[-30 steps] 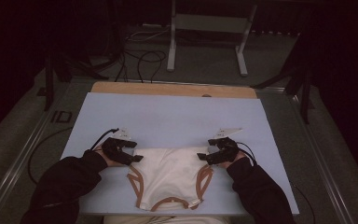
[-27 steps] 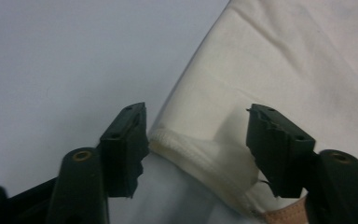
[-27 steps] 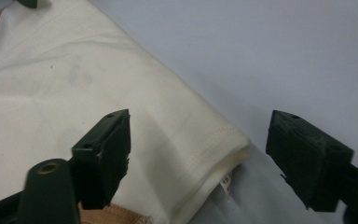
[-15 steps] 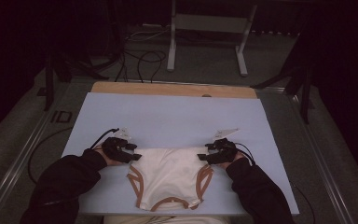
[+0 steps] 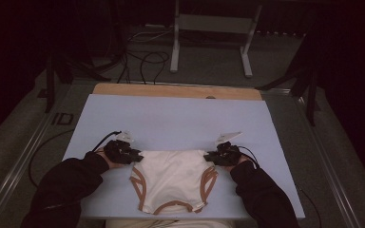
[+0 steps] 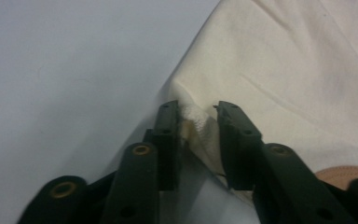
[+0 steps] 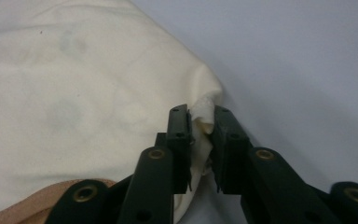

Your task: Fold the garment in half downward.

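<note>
High view shows my left gripper point(image 5: 134, 155) and right gripper point(image 5: 215, 156), jaws just closing, pinching the cream underwear's point(image 5: 171, 178) top corners on the blue mat point(image 5: 180, 123); such thin bites of cloth could slip free when lifted.

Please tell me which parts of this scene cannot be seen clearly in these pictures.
- Cream garment: in the high view its near hem reaches the table's near edge; the underside is hidden.
- Left gripper and right gripper: bunched fabric covers the pad faces.
- High view: both grippers are dark and too small to show the jaws.
</note>
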A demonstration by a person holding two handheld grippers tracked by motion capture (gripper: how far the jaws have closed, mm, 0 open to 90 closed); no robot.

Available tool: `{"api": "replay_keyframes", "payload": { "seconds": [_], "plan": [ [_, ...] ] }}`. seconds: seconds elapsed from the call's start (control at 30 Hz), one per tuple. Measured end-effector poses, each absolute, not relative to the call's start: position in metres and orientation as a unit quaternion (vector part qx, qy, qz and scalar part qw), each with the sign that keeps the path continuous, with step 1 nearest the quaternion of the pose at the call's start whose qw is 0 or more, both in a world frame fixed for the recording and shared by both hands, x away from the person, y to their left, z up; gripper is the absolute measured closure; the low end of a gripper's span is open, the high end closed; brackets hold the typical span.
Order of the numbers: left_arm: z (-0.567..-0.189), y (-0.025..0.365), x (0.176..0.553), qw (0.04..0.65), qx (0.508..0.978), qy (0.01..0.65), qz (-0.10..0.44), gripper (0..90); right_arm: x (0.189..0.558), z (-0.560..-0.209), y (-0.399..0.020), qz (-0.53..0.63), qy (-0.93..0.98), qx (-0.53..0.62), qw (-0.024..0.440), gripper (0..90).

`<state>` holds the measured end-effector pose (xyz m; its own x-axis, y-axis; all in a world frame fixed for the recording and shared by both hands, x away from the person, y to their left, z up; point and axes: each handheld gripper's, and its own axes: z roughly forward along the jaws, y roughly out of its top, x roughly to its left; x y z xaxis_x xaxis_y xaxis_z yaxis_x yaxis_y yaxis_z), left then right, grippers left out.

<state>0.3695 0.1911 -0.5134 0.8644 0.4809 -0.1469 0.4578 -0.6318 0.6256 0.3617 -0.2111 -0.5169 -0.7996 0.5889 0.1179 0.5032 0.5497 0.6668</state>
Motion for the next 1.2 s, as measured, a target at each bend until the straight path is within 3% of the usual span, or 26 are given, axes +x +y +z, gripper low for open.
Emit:
{"api": "replay_keyframes", "payload": {
  "seconds": [0.17,0.33,1.2],
  "plan": [
    [-0.513,0.19,0.369,0.343,0.903,0.257,0.014,83.0,0.361,-0.516,-0.21,0.355,0.881,0.308,0.06,83.7],
    [-0.51,0.191,0.37,0.355,0.897,0.263,0.018,86.2,0.362,-0.514,-0.211,0.359,0.88,0.306,0.063,84.5],
    [-0.493,0.179,0.394,0.376,0.88,0.285,0.052,87.9,0.382,-0.493,-0.222,0.374,0.863,0.324,0.103,84.7]
  ]
}}
